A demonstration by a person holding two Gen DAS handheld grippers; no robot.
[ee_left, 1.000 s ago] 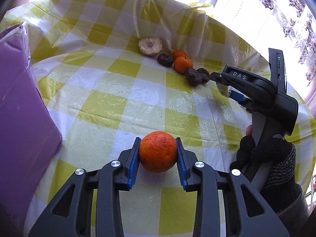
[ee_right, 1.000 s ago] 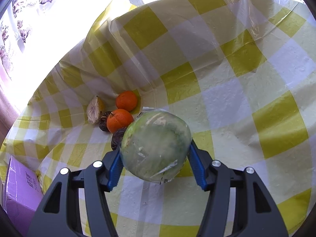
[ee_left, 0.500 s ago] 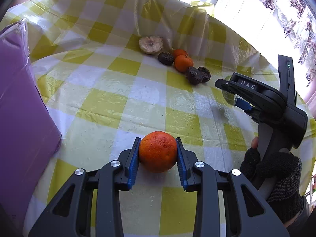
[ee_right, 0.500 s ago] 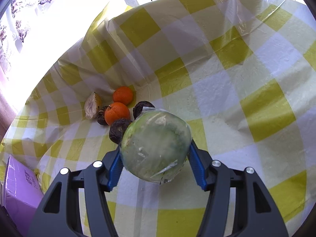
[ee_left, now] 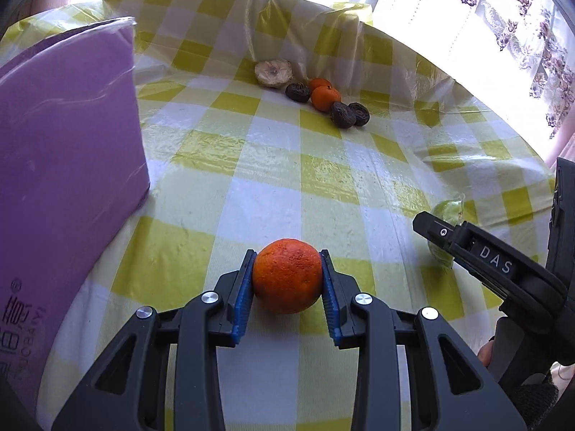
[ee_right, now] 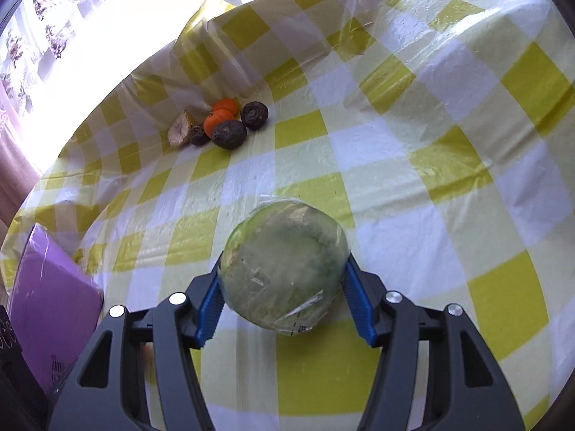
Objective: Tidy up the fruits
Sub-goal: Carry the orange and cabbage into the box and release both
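- Up close, the left gripper [ee_left: 287, 283] has its blue fingers [ee_left: 241, 300] pinching an orange [ee_left: 287, 275] from both sides, the fruit sitting right at the tips.
- Likewise the right gripper [ee_right: 284, 287] has its fingers [ee_right: 354, 296] clamped on a round green fruit wrapped in clear film [ee_right: 285, 265], which bulges out above the pads.
- Seen from the left wrist, the right gripper's black body reaches in just right of the orange, with the green fruit partly hidden behind it and a gloved hand [ee_left: 532, 395] below.
- Under both lies the desk [ee_left: 251, 197], covered in a yellow-and-white checked plastic cloth with creases in it.
- Well beyond the orange, toward the far edge of the desk, sits the fruit pile [ee_left: 316, 93]: two small oranges [ee_left: 325, 98], three dark wrinkled fruits [ee_left: 341, 115] and a pale cut half [ee_left: 273, 73], all touching or nearly so.
- Left of the orange stands a purple box [ee_left: 68, 165] with printing near its lower corner.
- Behind the fruit pile the cloth rises against a bright window with a flowered curtain [ee_left: 524, 10].
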